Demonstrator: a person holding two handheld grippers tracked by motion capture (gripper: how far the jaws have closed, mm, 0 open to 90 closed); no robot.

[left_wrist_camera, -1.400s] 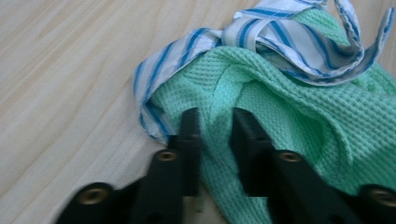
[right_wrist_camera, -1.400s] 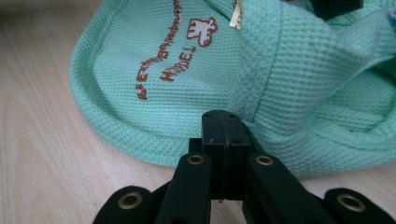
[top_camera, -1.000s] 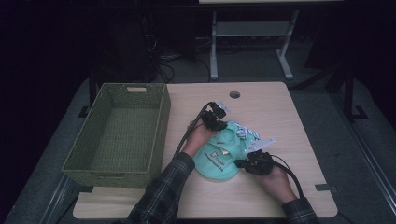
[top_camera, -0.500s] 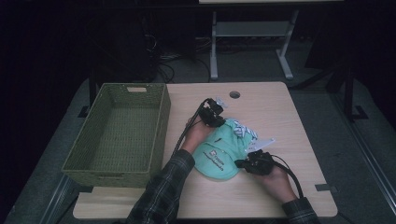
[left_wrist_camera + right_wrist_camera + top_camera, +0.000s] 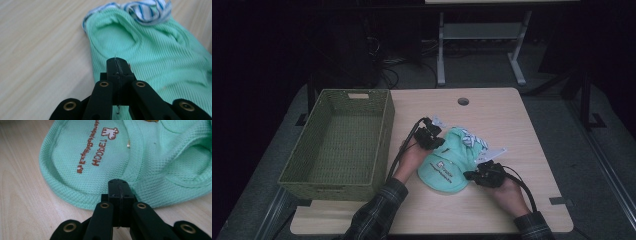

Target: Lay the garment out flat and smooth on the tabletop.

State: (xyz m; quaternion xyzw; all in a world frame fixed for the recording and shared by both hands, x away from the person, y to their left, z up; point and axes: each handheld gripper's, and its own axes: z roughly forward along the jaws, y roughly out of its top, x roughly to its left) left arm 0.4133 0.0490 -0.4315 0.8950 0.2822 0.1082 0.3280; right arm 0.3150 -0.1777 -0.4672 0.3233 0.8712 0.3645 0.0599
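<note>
Your mint-green garment (image 5: 447,162) lies crumpled on the table (image 5: 512,115) between your hands, just right of the empty woven basket (image 5: 337,142), with a striped piece (image 5: 147,7) tucked at its far end. The main risk: a thin pinch on a hem can slip when you lift or fold, and uneven pulls from the two sides would bunch the cloth or drag it toward the table edge. The left gripper (image 5: 117,65) has just clamped its jaws together at the garment's near-left edge; whether fabric is actually caught there is hard to tell. The right gripper (image 5: 119,188) sits low, jaws pressed together at the ribbed hem, apparently nipping it. Both forearms reach in low, grippers angled toward each other.
</note>
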